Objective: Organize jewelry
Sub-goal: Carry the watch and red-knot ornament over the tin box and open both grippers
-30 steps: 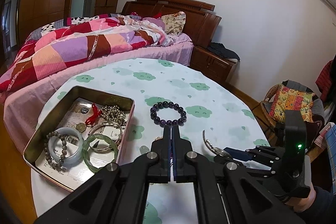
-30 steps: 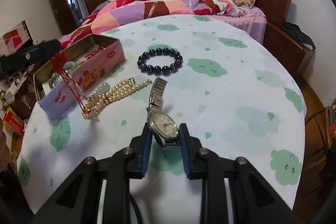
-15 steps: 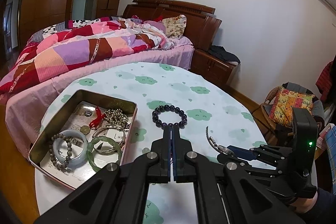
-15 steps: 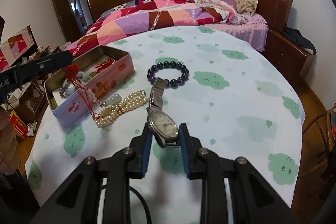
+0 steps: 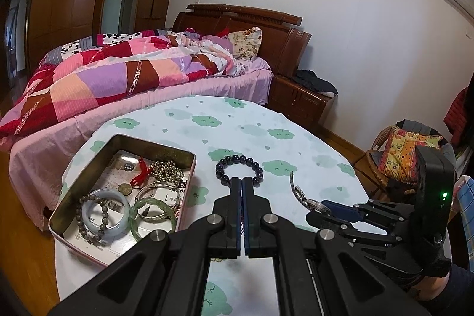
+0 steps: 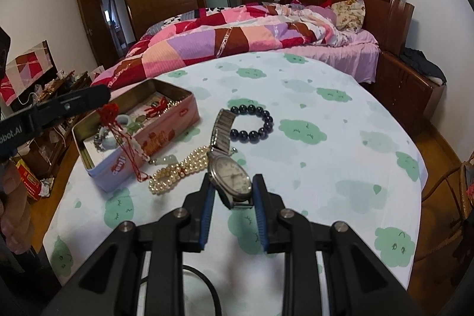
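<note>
1. Two grippers are at work over the round table [image 6: 340, 138]. The right gripper [image 6: 232, 199] has its blue pads clamped on the case of a wristwatch [image 6: 229, 175], whose metal band hangs forward, above the table's near edge.
2. The left gripper [image 5: 243, 190] is fully closed. In the right wrist view it seems to pinch the red cord of a pendant necklace [image 6: 118, 126] that trails down beside the tin [image 6: 142, 150] at the table's left edge.
3. To do this step well, I would carry the watch level over the tin's rim, lower it into a bare patch among the bangles [image 5: 152, 212], then release.
4. A pearl strand [image 6: 177, 171] and a dark bead bracelet [image 6: 251, 123] lie on the cloth beside the tin.
5. Hard to tell: whether the cord is truly gripped, since the left wrist view hides it. The tin's near wall hides much of its contents from the right.
</note>
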`<control>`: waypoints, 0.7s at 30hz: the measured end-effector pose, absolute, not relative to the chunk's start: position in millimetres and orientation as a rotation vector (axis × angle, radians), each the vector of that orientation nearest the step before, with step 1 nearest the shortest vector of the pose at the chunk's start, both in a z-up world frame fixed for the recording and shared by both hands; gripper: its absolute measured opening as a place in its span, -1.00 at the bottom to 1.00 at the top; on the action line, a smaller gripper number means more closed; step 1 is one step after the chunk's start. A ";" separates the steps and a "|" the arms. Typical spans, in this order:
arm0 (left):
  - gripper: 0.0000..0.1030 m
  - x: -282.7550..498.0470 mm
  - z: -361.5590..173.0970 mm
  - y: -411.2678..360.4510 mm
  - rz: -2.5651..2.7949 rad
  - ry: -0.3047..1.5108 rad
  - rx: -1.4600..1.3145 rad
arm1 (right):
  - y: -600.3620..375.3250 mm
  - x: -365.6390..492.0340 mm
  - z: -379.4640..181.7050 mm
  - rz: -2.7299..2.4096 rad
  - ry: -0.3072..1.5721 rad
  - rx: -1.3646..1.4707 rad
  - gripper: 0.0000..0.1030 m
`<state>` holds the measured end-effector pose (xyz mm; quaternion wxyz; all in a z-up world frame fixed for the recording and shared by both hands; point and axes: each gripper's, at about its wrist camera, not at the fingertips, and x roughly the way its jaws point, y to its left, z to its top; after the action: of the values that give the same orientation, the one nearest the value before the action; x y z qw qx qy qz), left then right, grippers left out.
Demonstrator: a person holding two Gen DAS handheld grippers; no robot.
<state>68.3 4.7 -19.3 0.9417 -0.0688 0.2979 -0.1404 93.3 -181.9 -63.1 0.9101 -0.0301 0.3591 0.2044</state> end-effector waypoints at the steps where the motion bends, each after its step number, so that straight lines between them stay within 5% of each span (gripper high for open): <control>1: -1.00 68.3 -18.1 5.6 -0.285 0.605 -0.141 | -181.2 94.0 -61.4 0.422 0.738 -0.064 -0.46; 21: -1.00 80.7 24.7 81.0 -0.145 0.503 -0.163 | -105.7 119.8 -16.9 0.541 0.671 -0.168 -0.46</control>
<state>80.7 81.0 24.7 0.9627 -0.0804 0.2484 -0.0715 119.8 -105.7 -16.9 0.9052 -0.0813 0.3248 0.2617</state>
